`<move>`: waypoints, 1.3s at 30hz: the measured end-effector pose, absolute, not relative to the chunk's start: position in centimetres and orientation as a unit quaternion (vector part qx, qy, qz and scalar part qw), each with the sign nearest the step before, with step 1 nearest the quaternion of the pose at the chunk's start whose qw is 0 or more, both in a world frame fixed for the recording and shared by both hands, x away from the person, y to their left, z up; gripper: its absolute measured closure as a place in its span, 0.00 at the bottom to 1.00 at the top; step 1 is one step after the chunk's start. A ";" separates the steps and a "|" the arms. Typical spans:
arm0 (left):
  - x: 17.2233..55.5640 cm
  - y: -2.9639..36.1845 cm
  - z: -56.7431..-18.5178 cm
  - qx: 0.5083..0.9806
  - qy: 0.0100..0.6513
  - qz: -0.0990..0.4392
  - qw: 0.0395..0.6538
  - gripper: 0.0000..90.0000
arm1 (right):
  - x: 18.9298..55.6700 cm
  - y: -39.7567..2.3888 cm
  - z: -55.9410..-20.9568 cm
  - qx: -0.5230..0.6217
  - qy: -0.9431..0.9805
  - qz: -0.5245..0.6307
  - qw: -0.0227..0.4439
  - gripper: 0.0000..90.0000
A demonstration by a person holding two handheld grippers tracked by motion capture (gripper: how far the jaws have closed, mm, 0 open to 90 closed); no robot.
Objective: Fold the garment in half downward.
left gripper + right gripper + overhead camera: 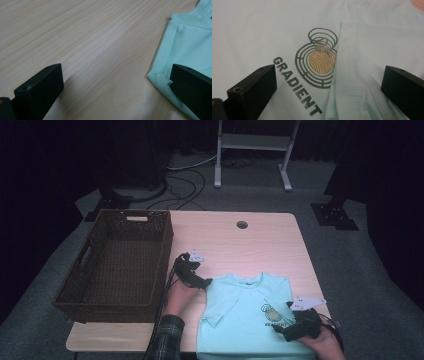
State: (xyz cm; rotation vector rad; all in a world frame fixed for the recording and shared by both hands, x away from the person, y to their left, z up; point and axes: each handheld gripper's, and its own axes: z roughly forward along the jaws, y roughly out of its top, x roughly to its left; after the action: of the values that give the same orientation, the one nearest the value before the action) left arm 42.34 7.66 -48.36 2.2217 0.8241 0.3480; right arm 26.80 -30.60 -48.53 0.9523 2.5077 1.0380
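A mint T-shirt (247, 315) is lying flat at the near edge of the bench (250, 245), right of a wicker basket (117, 265). The left gripper (197, 281) is hovering at its folded sleeve corner, jaws released. The right gripper (292, 330) is hanging over the printed logo (317, 62), jaws likewise spread wide, gripping nothing.

you have a mint-green t-shirt (245, 312) lying flat on the near side of the wooden table (260, 245), neck opening toward the far edge and hem at the near edge. its left sleeve is folded inward over the body; the right side is folded in too, and that fold covers part of the chest print (318, 62). the print is a ringed emblem with a gold centre above the word "gradient".
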 end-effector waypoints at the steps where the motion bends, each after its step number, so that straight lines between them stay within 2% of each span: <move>1: 42.4 7.7 -48.3 0.864 0.320 0.135 0.364 0.00 | 26.9 -30.6 -48.5 0.325 0.865 0.357 0.135 0.00; 16: 42.4 7.7 -48.4 0.863 0.321 0.135 0.365 0.00 | 29.1 -31.8 -47.1 0.316 0.857 0.384 0.132 0.00; 34: 42.4 7.7 -48.3 0.863 0.321 0.135 0.366 0.00 | 31.9 -33.0 -47.1 0.332 0.852 0.381 0.133 0.02; 39: 42.4 7.7 -48.4 0.863 0.321 0.135 0.366 0.00 | 32.6 -33.7 -46.8 0.338 0.845 0.392 0.136 0.06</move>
State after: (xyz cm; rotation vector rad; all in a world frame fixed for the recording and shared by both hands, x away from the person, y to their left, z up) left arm 42.37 7.69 -48.35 2.2194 0.8254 0.3464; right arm 32.63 -33.73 -46.84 0.9778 2.4472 1.1345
